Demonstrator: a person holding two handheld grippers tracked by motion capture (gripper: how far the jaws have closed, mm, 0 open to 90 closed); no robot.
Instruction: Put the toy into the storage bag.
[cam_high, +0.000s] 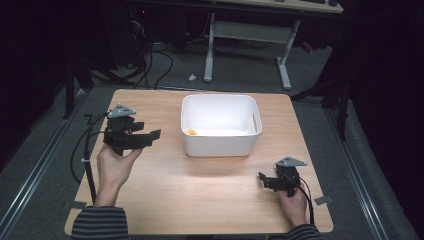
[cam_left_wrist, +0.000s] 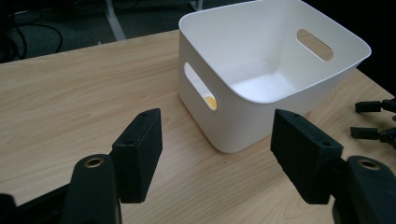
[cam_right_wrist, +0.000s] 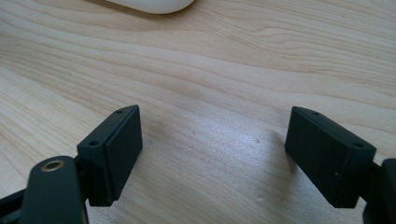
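At a wooden table (cam_high: 165, 185) under a pool of light, you work with a gripper in each hand. A white plastic tub (cam_high: 220, 145) sits at the far middle of the table, upright, with a slot handle cut in each end wall. Your left gripper (cam_high: 150, 136) is held up to the left of the tub and points toward it, its jaws spread apart with nothing between them; in the left gripper view the tub's near corner (cam_left_wrist: 224, 126) stands just beyond the two black pads. Your right gripper (cam_high: 264, 180) rests low at the near right of the table, well apart from the tub, its jaws also wide and empty, with bare wood between them in the right gripper view. A small orange-yellow thing (cam_high: 191, 132) lies on the tub's floor at its left end; it also shows through the handle slot (cam_left_wrist: 211, 101).
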